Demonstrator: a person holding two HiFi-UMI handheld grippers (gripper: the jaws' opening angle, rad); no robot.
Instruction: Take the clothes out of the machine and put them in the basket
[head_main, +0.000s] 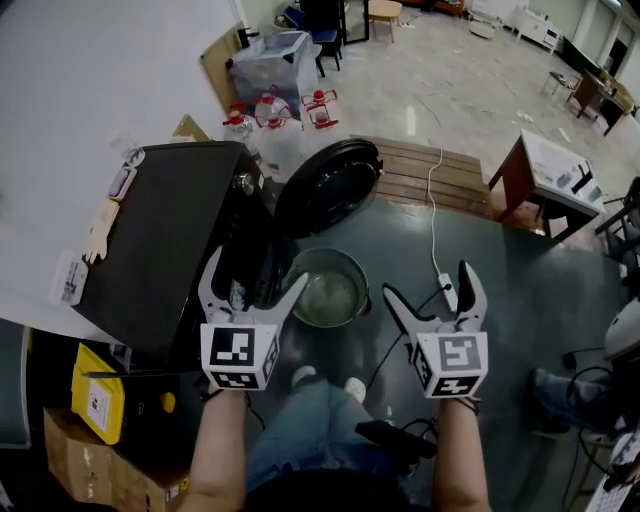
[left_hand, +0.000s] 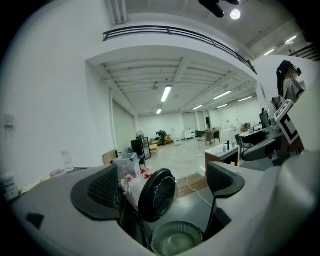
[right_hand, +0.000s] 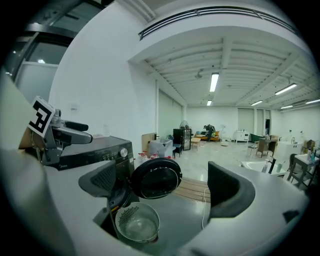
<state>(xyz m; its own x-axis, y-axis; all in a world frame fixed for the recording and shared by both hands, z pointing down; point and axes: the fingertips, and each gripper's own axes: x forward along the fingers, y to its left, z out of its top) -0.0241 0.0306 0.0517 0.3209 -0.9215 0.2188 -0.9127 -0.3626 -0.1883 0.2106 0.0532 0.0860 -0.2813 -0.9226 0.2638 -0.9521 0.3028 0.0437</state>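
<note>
Evidently little is done: the black front-loading washing machine (head_main: 160, 240) has its round dark door (head_main: 328, 185) open, the round perforated grey basket (head_main: 352, 270) before it looks empty, and left gripper (head_main: 255, 280) and right gripper (head_main: 428, 285) hover spread and empty-handed, the clothes unseen, presumably inside.

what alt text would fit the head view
The left hand-held gripper and right hand-held gripper, both open, are held over a round basket beside a black washing machine with its round door open.
</note>
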